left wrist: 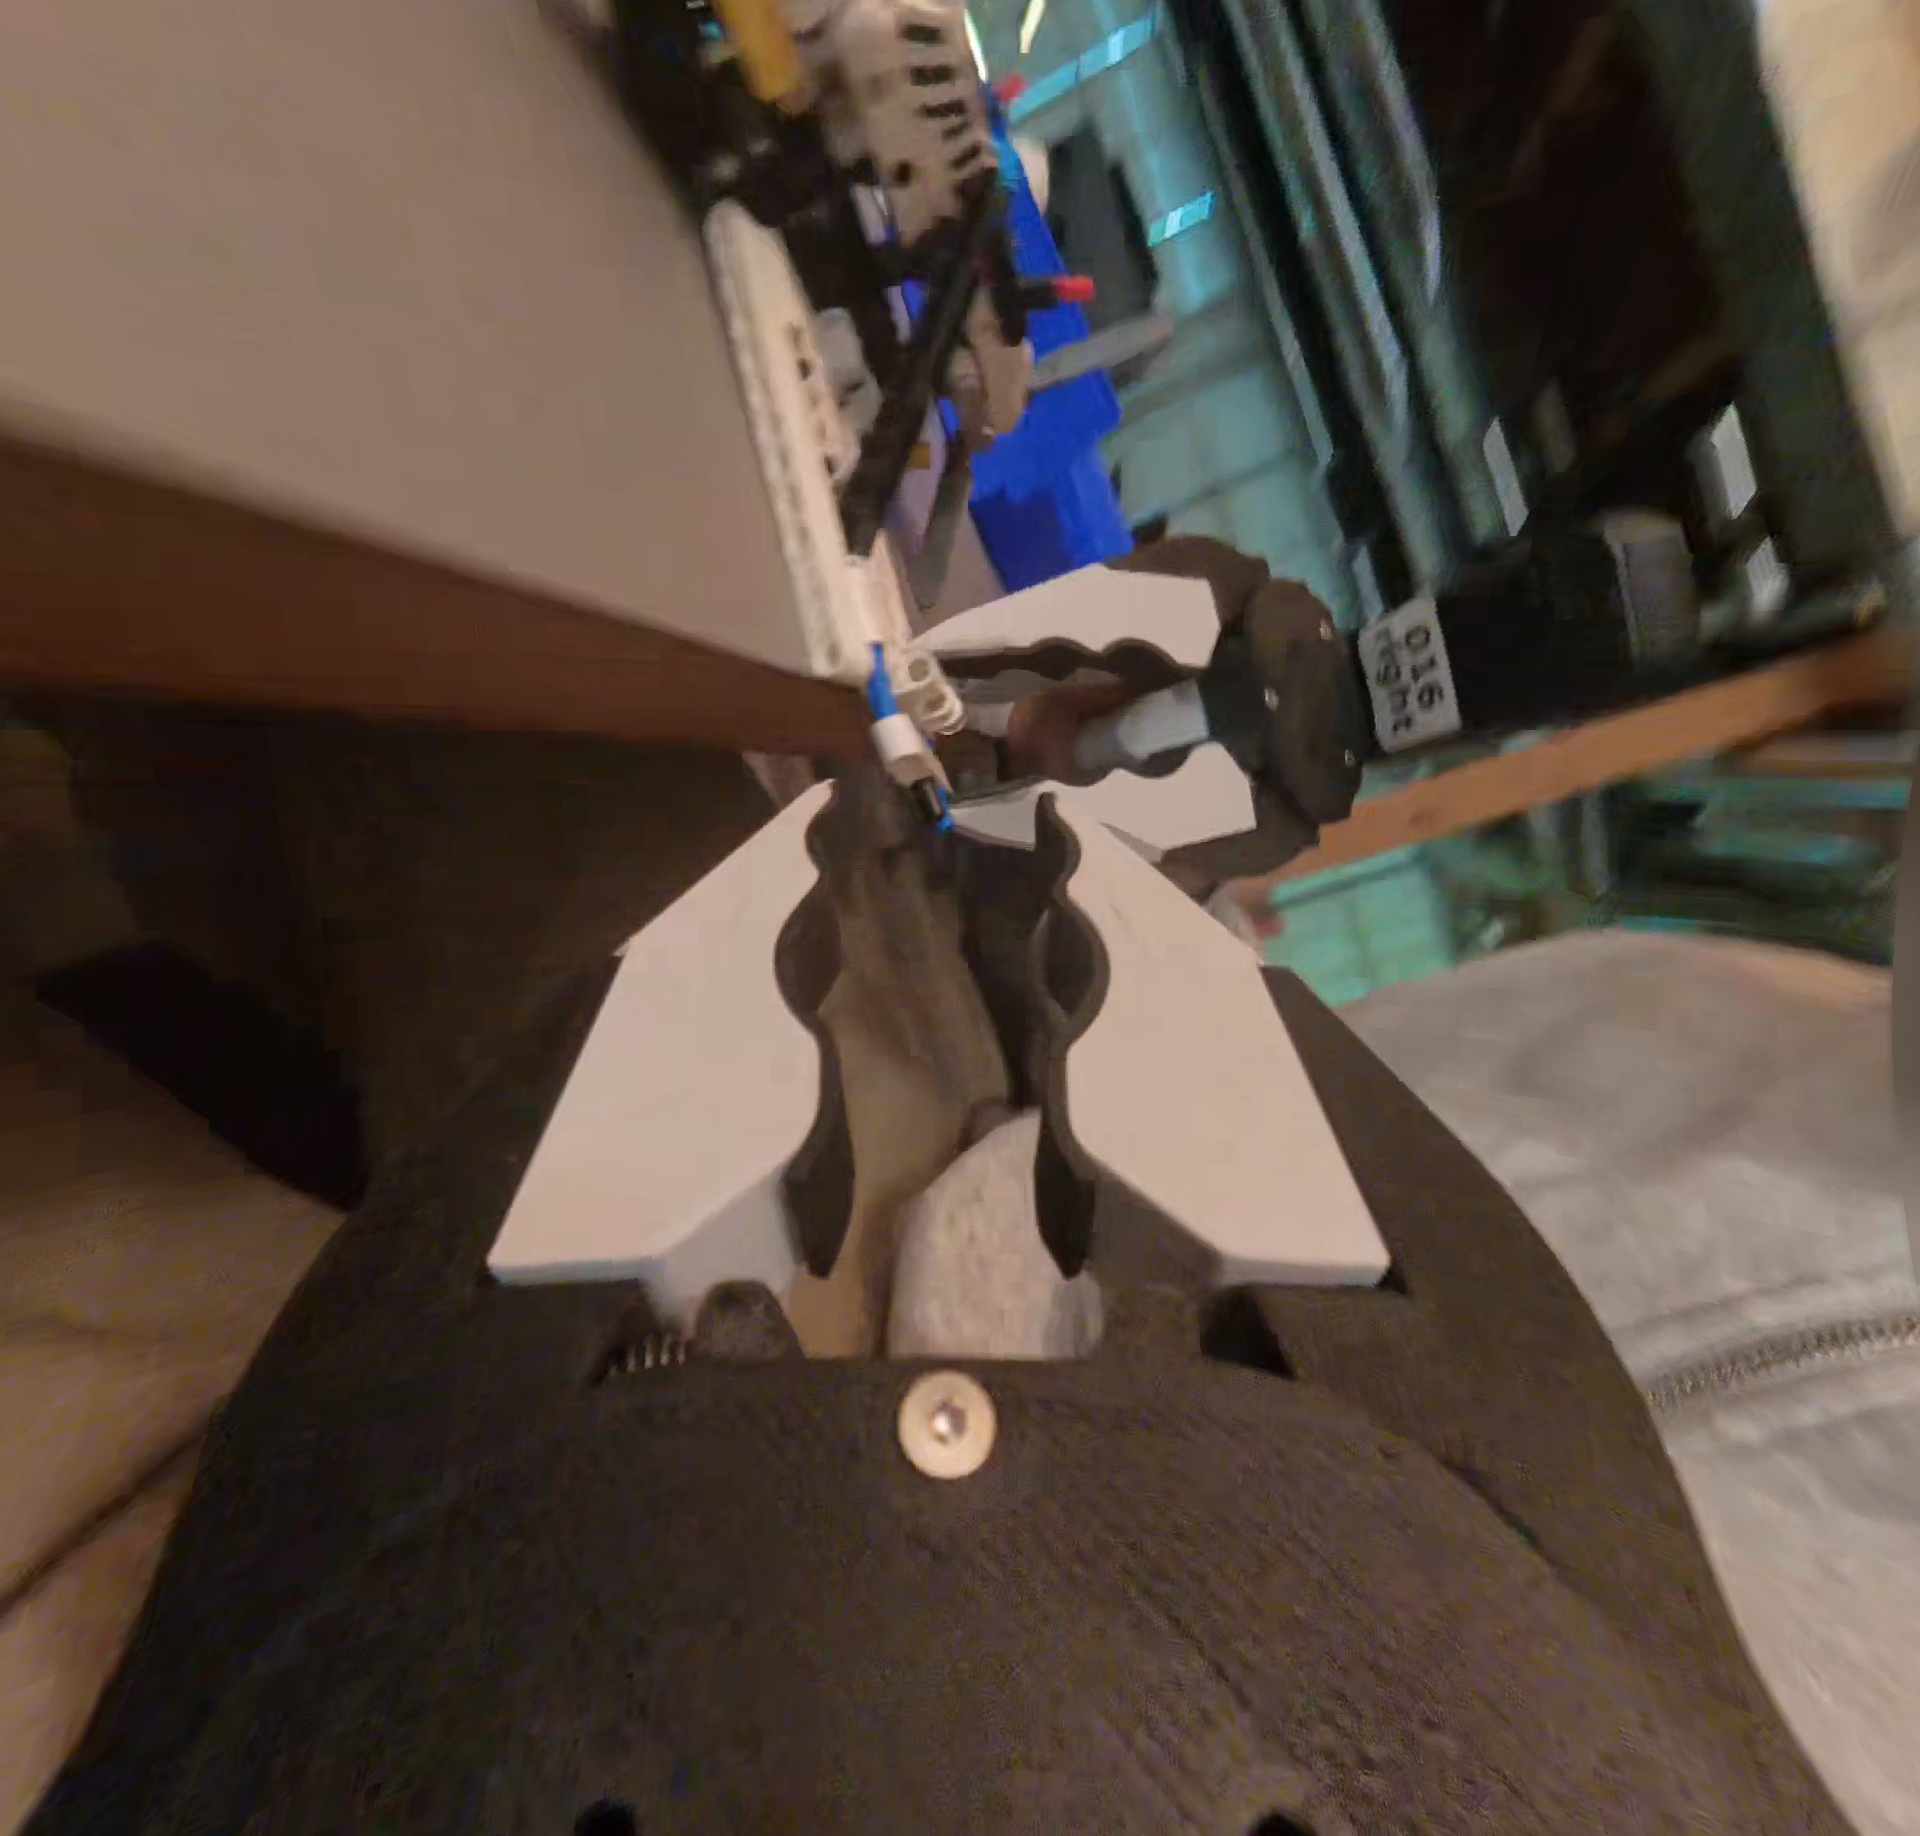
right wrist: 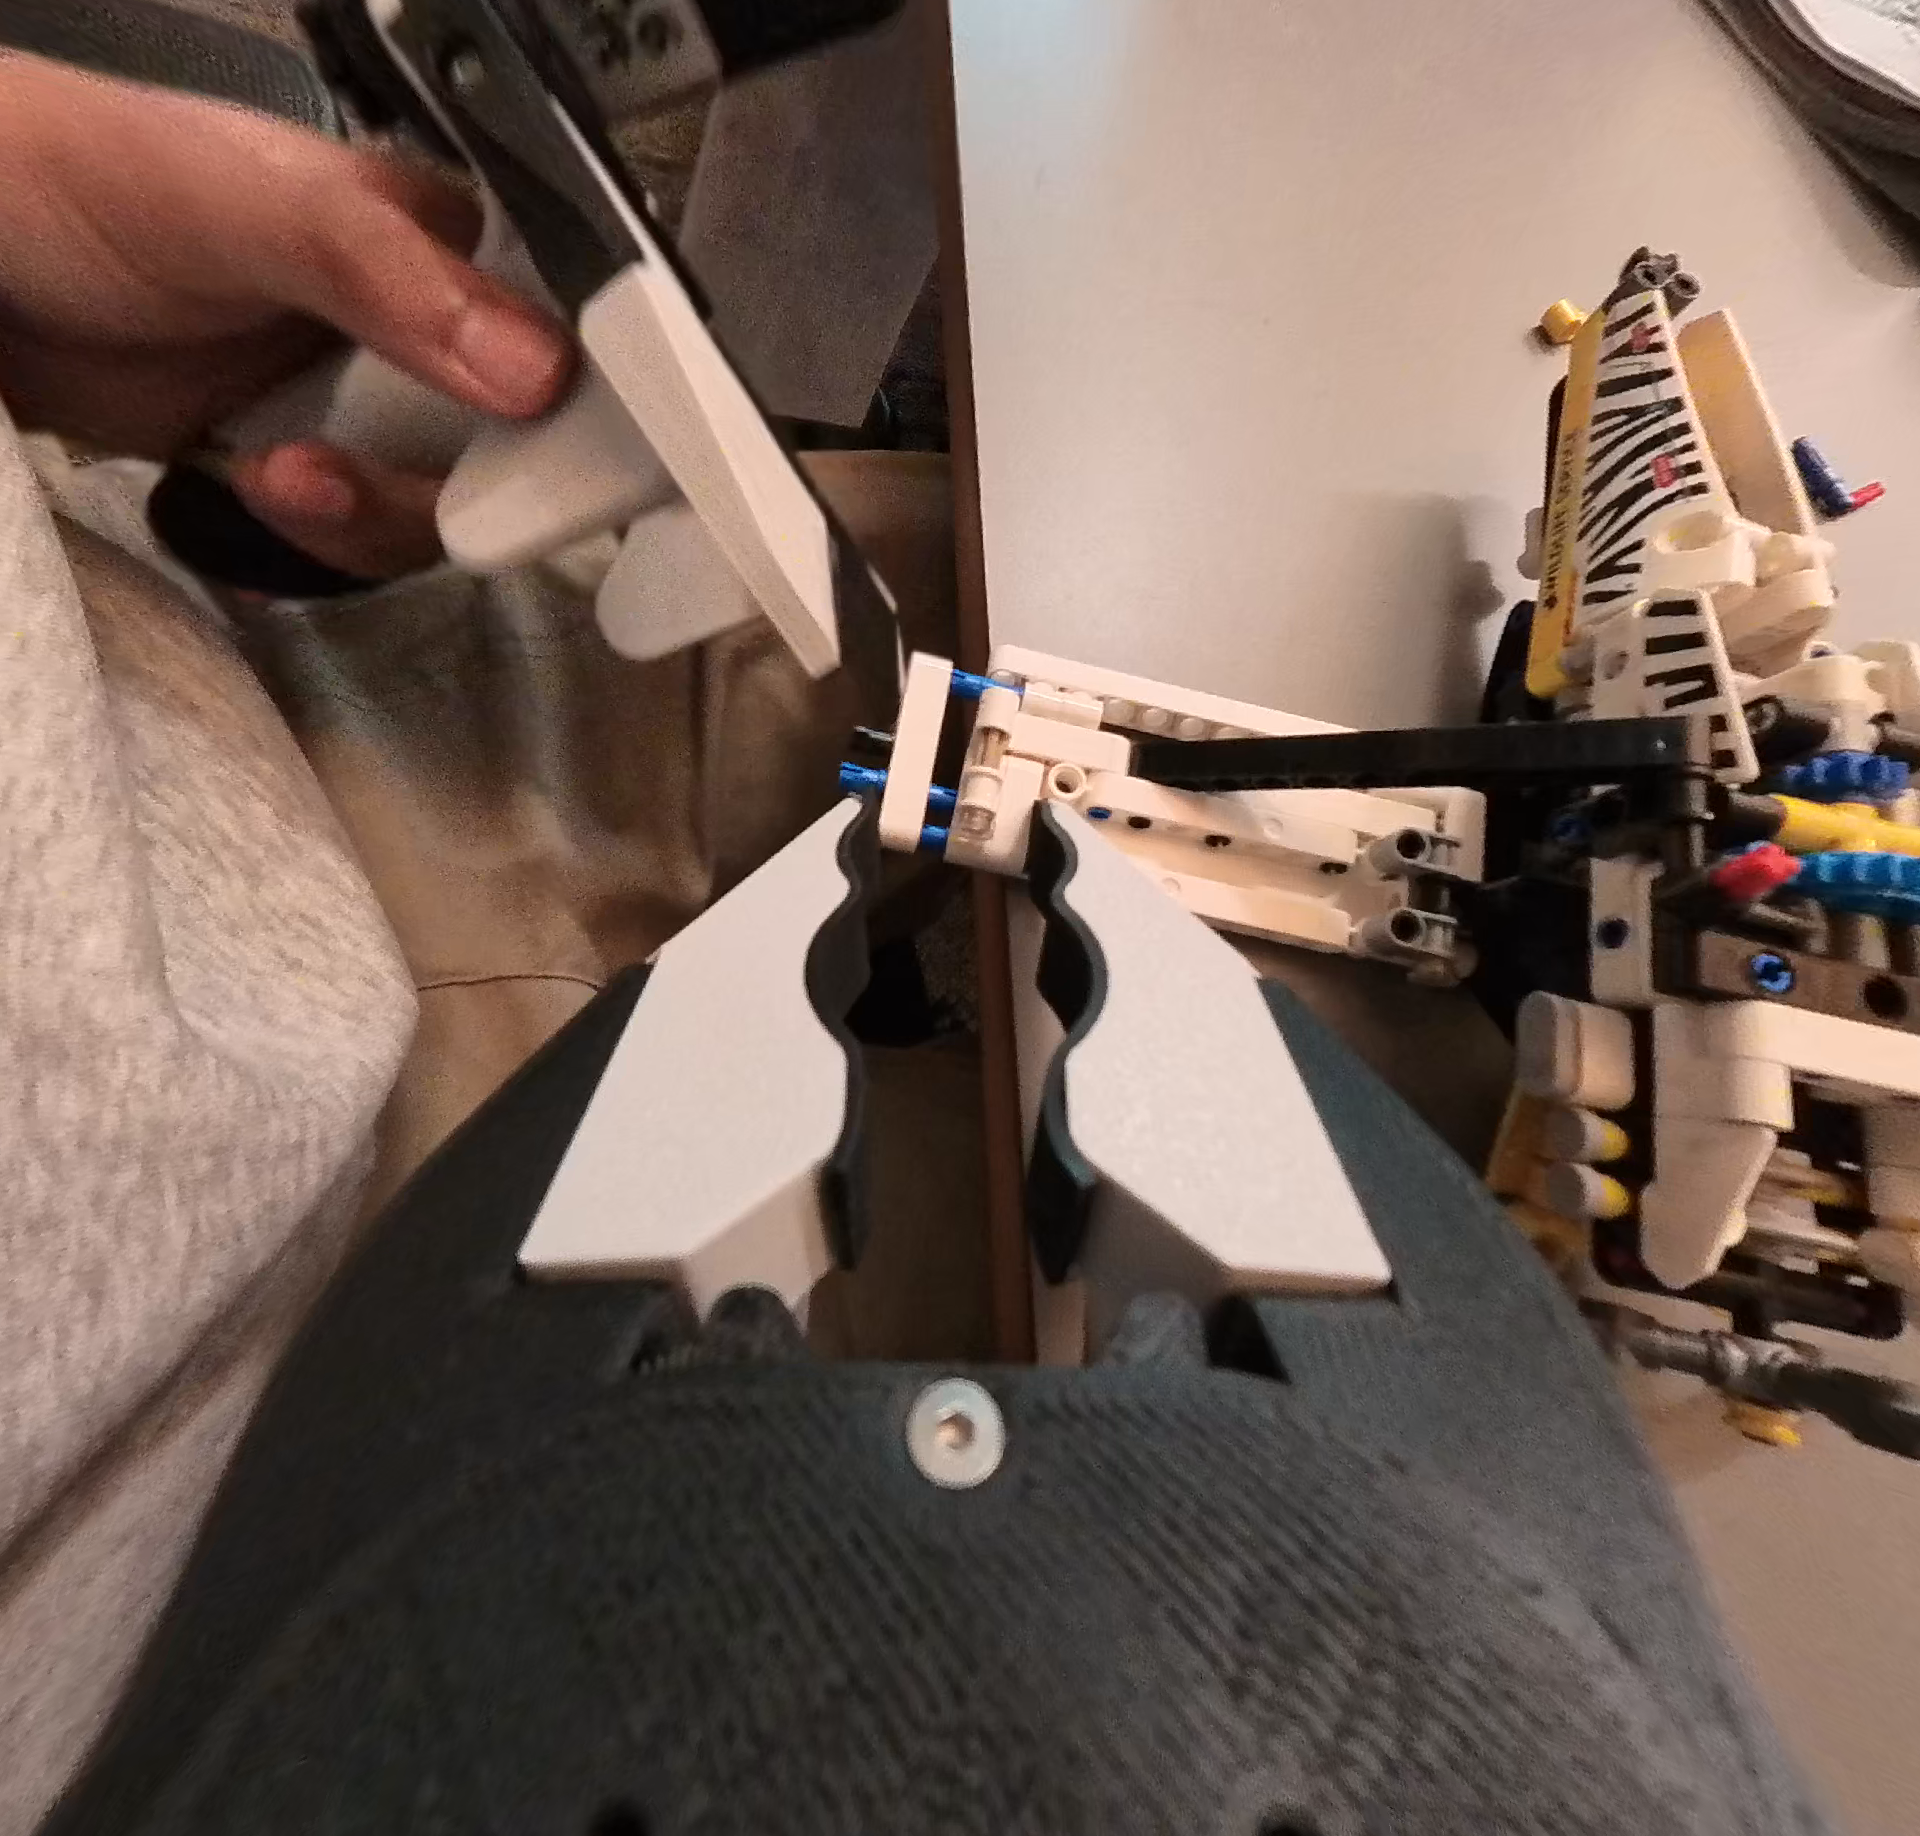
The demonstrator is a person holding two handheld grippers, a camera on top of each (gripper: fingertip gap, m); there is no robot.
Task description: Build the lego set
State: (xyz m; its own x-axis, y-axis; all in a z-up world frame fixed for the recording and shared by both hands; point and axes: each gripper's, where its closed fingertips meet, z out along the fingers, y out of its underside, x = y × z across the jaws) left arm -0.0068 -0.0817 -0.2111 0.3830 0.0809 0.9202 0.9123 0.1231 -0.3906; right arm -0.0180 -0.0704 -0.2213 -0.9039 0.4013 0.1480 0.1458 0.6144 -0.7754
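Note:
The Lego model (right wrist: 1683, 706), white with zebra stripes, yellow and blue parts, stands on the white table (right wrist: 1299, 280). Its white and black boom (right wrist: 1299, 820) reaches to the table edge. A small white beam (right wrist: 914, 747) sits on blue pins at the boom's end. My right gripper (right wrist: 951, 818) is closed around this beam and the connector behind it. It also shows in the left wrist view (left wrist: 940, 732). My left gripper (left wrist: 937, 801) is open, its tips just below the boom end (left wrist: 906, 721). In the right wrist view it hangs just above the beam, held by a hand (right wrist: 260, 280).
The table's brown edge (right wrist: 966, 436) runs right beside both grippers. A paper booklet (right wrist: 1829, 20) lies at the far corner. A blue bin (left wrist: 1049, 415) and shelving stand beyond the table. A person's grey clothing (right wrist: 156, 955) is close on the near side. Left and right tips are no more than a few centimetres apart.

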